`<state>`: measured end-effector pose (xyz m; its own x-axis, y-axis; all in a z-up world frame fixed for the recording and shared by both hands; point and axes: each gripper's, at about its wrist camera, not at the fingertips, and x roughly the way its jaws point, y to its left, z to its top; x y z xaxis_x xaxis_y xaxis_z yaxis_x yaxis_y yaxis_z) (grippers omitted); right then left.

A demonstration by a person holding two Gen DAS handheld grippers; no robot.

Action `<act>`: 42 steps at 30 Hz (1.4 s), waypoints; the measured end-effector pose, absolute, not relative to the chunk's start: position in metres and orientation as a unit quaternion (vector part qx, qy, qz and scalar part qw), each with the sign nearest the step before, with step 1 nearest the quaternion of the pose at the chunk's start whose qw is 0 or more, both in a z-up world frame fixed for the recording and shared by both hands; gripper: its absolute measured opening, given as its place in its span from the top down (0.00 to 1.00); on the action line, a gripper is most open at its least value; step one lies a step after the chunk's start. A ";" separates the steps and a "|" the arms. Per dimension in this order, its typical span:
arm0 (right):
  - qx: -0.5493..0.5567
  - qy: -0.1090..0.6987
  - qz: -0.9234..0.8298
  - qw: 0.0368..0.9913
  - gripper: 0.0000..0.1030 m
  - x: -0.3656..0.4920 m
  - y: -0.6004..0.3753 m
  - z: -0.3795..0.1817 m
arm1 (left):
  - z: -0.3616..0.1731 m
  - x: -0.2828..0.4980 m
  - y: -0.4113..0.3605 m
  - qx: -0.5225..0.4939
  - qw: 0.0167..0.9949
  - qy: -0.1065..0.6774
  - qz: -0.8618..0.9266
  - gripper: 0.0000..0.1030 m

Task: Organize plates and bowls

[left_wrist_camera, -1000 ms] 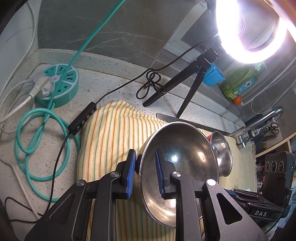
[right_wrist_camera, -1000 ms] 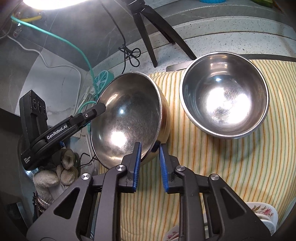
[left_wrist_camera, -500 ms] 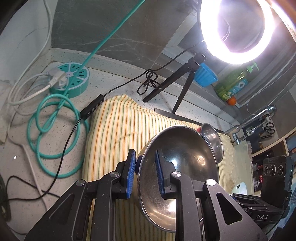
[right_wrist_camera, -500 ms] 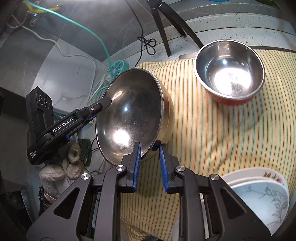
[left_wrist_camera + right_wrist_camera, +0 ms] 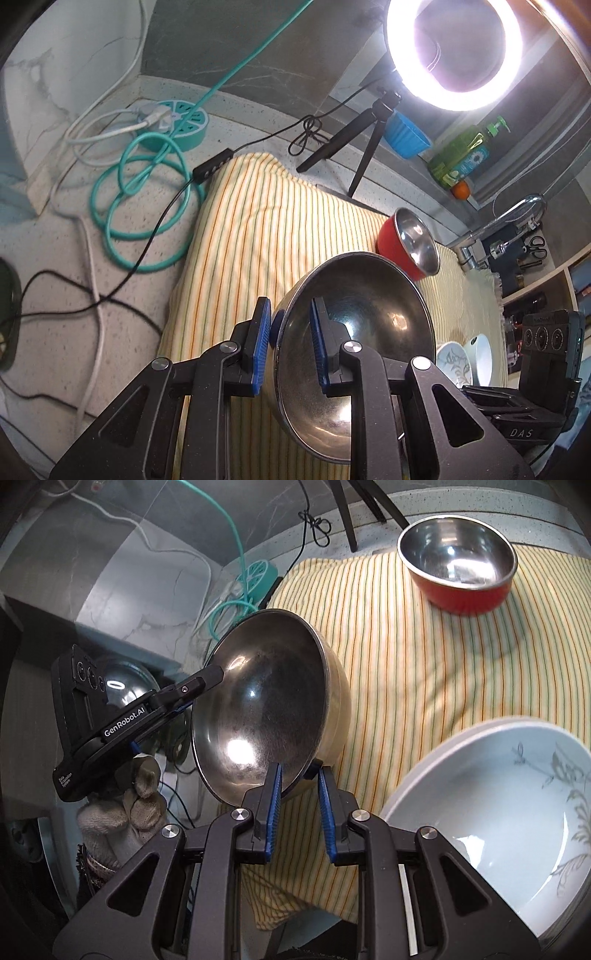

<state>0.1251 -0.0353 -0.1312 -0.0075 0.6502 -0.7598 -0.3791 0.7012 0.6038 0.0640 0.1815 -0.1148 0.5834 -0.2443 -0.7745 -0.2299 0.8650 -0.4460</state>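
A large steel bowl (image 5: 369, 332) (image 5: 262, 716) is held tilted in the air above the striped cloth. My left gripper (image 5: 290, 314) is shut on its rim, one finger inside and one outside. My right gripper (image 5: 299, 775) is shut on the opposite rim. A smaller red bowl with a steel inside (image 5: 410, 240) (image 5: 461, 572) stands upright on the cloth at the far side. White plates with a grey leaf pattern (image 5: 498, 812) (image 5: 465, 358) are stacked at the cloth's near right edge.
A yellow striped cloth (image 5: 258, 229) (image 5: 424, 672) covers the speckled counter. A ring light on a black tripod (image 5: 369, 129), a teal power strip with coiled cable (image 5: 170, 125), a blue cup (image 5: 406, 136), a green soap bottle (image 5: 461, 158) and a tap (image 5: 509, 214) stand behind.
Both grippers have lifted the large steel bowl up and back from the red bowl. The red bowl now looks smaller and farther, and the white plates have come into view.
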 end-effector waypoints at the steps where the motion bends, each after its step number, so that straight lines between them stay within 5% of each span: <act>1: 0.110 0.609 0.370 0.693 0.80 0.121 -0.036 -0.133 | -0.115 0.059 0.180 -0.261 0.851 0.456 -0.002 0.81; 42: 0.067 0.633 0.414 0.651 0.79 0.054 -0.026 -0.151 | -0.131 -0.001 0.173 -0.281 0.835 0.472 0.037 0.82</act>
